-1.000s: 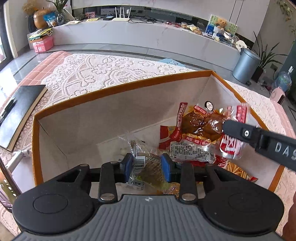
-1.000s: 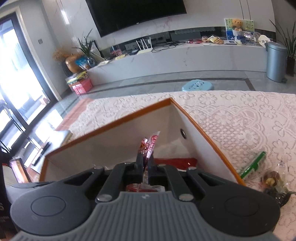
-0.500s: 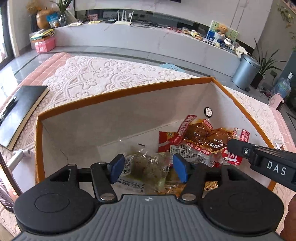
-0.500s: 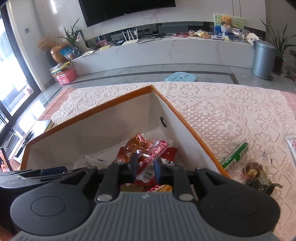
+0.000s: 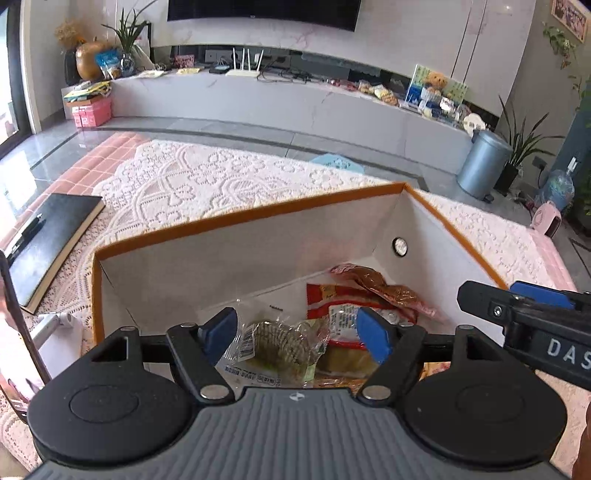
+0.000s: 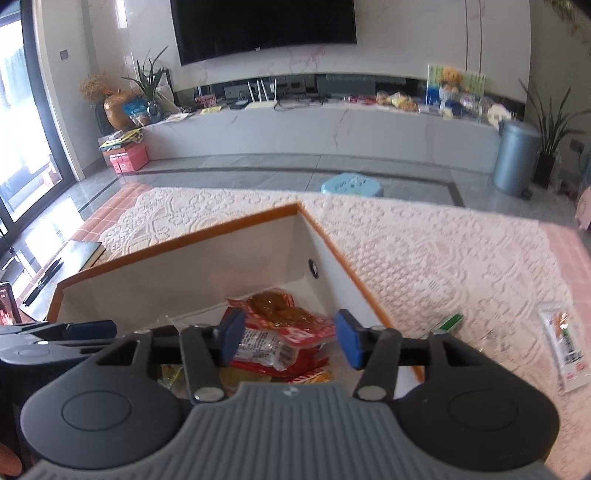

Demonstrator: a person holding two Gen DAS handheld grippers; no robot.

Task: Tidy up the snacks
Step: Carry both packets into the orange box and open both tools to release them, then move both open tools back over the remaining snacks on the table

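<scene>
Both claws are spread apart, just opened, nothing gripped. Below the left claw [image 5: 297, 334] the clear packet [image 5: 275, 345] is dropped in the box [image 5: 258, 214]; under the right claw [image 6: 290, 338], the red packet [image 6: 280, 325].

wall tv [image 6: 264, 27] above long marble console [image 6: 332, 129], grey tiled floor [image 6: 240, 166]
</scene>
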